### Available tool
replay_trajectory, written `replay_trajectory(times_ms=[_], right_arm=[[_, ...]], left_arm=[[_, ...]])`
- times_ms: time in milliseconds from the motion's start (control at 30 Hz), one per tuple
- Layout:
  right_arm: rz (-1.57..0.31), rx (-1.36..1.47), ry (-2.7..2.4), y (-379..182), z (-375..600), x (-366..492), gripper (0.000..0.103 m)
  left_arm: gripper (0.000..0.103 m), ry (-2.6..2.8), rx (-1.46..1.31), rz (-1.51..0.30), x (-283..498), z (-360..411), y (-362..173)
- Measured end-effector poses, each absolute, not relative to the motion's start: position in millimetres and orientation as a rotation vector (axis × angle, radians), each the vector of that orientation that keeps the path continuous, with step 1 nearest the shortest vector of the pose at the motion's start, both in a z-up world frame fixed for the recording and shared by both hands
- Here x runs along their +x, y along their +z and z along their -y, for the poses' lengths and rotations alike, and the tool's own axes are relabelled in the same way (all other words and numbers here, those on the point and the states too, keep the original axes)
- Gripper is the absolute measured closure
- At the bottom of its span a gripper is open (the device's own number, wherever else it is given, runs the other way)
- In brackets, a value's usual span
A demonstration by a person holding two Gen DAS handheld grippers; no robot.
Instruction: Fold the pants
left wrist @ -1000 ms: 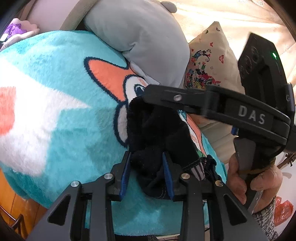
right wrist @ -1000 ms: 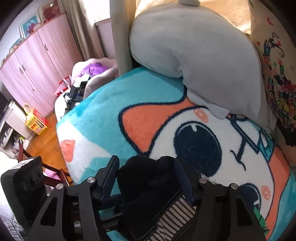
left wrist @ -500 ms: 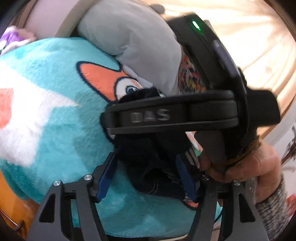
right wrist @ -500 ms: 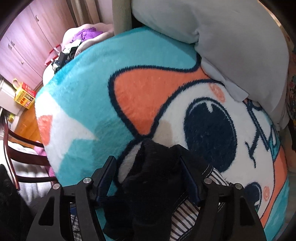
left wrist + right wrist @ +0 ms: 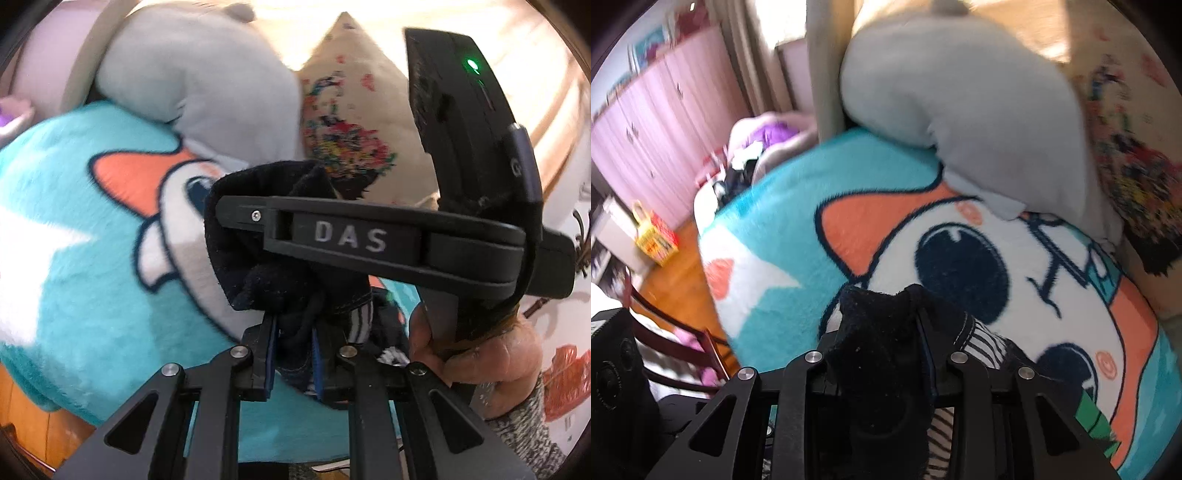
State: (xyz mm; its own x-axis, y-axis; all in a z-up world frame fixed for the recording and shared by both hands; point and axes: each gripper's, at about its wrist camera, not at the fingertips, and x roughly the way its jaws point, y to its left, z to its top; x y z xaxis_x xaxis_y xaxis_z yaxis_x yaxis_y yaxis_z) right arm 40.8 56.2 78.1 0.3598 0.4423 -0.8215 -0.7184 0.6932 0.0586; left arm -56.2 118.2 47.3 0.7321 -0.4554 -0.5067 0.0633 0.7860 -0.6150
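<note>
Dark pants (image 5: 258, 266) with a striped lining (image 5: 982, 343) hang bunched above a teal cartoon blanket (image 5: 92, 295). In the left wrist view my left gripper (image 5: 294, 350) is closing, and its blue pads pinch a fold of the pants. A finger of my right gripper (image 5: 240, 214) crosses that view over the cloth, held by a person's hand (image 5: 487, 354). In the right wrist view my right gripper (image 5: 879, 350) is closing too, with a thick peak of the pants (image 5: 879, 317) squeezed between its fingers. The blanket (image 5: 768, 229) lies below.
A grey pillow (image 5: 207, 74) and a floral cushion (image 5: 351, 122) lean at the far side of the blanket. Left of the bed are a pink wardrobe (image 5: 653, 122), a dark wooden chair (image 5: 676, 332), a yellow-red box (image 5: 653, 240) and wooden floor (image 5: 676, 266).
Both grippers' jaws stood wider half a second ago and have narrowed onto the cloth. The bunch of pants has risen off the blanket, and the right gripper has swung back across the left view.
</note>
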Motion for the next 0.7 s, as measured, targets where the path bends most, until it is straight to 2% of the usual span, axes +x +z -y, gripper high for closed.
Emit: replay_trajectory(times_ms=[300, 567, 667, 700], right_arm=[[-0.809, -0.057, 0.717, 117, 55, 33, 0.071], [-0.788, 0.181, 0.606, 97, 167, 45, 0.070], [-0.786, 0.254, 0.531, 75, 205, 47, 0.066], [-0.791, 0.262, 0.500, 69, 214, 48, 0.058]], left_arm=[[0.088, -0.433, -0.481, -0.702, -35, -48, 79], [0.088, -0.524, -0.364, -0.764, -13, 34, 69], [0.085, -0.539, -0.335, -0.805, -8, 55, 57], [0.084, -0.544, -0.332, -0.821, -7, 60, 53]])
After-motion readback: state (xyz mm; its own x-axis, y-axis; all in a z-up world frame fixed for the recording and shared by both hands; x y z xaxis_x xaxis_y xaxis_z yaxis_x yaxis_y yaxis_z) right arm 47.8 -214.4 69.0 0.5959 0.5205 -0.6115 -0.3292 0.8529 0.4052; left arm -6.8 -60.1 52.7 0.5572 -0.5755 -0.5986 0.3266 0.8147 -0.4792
